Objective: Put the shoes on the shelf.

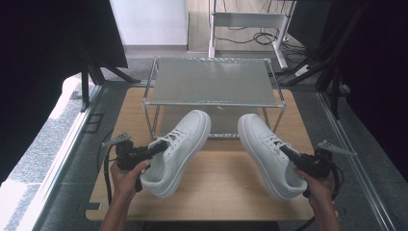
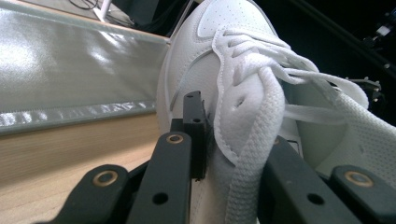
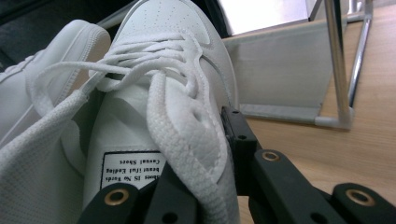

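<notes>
Nearest: left gripper (image 1: 155, 149) clamped on left shoe's (image 1: 177, 151) collar wall, right gripper (image 1: 287, 153) likewise pinching right shoe (image 1: 267, 154), both over wooden table (image 1: 226, 185). Mid-carry, probably. Next: lift level, slide toes forward under or onto wire shelf rack (image 1: 214, 82) beyond.
</notes>
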The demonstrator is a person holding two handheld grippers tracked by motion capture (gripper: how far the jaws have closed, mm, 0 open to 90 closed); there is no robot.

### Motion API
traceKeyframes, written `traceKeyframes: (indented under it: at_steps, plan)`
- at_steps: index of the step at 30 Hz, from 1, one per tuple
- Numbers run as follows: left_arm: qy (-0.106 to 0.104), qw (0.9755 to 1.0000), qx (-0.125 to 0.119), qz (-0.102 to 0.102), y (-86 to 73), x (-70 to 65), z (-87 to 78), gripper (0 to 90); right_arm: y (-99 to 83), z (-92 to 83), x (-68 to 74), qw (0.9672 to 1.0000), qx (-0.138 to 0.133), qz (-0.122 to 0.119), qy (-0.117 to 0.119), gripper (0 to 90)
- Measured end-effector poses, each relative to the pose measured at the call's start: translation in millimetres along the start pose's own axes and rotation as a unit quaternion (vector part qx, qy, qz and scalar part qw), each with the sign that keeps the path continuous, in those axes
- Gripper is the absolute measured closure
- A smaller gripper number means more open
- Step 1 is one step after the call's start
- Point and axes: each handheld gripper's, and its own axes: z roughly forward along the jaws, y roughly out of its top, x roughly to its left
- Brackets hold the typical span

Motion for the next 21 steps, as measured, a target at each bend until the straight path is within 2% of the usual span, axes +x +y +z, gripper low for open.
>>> traceKeyframes:
  at_steps: [5,9,15,21]
  plan:
    - [-0.002,1.0000,-0.001,0.006,1.8,-2.9,-0.6,81.5,2.2,3.2,5.4,0.9999,-0.005,0.005,0.012,84.7]
    - [-0.004,1.0000,-0.006,0.003,1.9,-3.3,-0.7,81.5,4.2,6.2,10.8,0.9999,-0.007,0.005,0.012,84.7]
    - [-0.010,0.9998,-0.014,0.000,6.1,-3.8,-2.7,81.5,10.1,6.8,17.5,0.9998,-0.016,-0.009,0.008,84.7]
    - [-0.015,0.9995,-0.027,0.003,14.9,-7.3,-5.5,81.5,14.5,7.5,20.5,0.9996,-0.025,-0.005,0.015,84.7]
